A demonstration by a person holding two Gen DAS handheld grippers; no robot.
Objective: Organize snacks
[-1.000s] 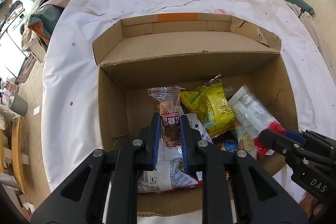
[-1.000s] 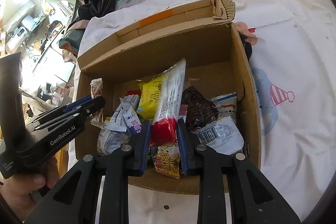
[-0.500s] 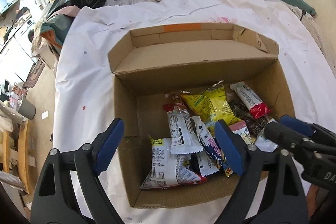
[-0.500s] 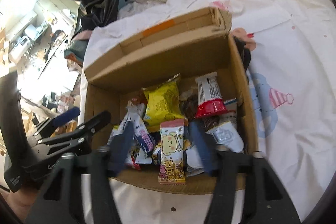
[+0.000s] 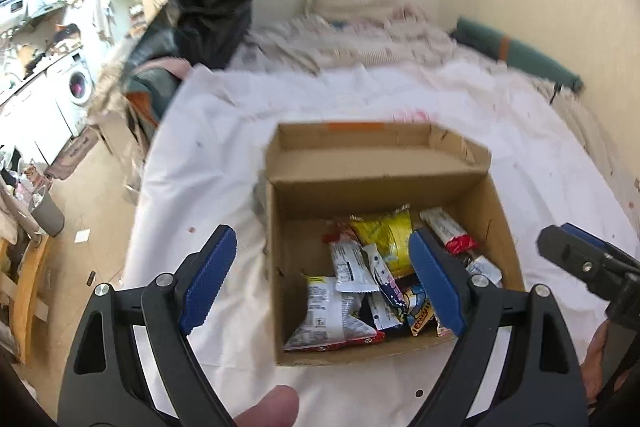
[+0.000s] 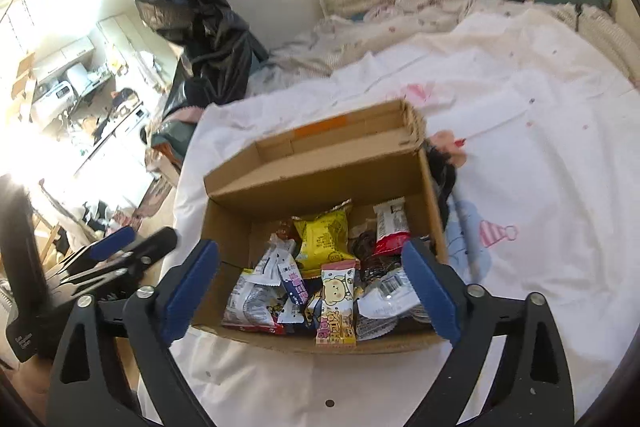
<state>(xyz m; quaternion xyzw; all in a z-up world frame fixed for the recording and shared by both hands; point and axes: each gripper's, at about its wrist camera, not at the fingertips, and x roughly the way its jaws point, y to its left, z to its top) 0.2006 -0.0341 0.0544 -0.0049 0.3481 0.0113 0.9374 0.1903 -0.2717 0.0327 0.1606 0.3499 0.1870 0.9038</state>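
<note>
An open brown cardboard box (image 6: 320,171) of wrapped snacks (image 6: 320,239) sits on the white-sheeted bed (image 6: 540,187). The left gripper (image 5: 322,279) has its jaws wide and empty; the right gripper (image 6: 310,287) has empty jaws opening. A black plastic bag (image 6: 192,7) stands beyond.

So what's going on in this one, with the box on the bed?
A person holds a claw in each hand above a cardboard box that sits on a white sheet on a bed. The box holds a pile of snack packets, among them a yellow bag and a red-and-white bar. The left claw is open and holds nothing. The right claw is opening, with nothing between its jaws. No packets lie on the sheet around the box.
</note>
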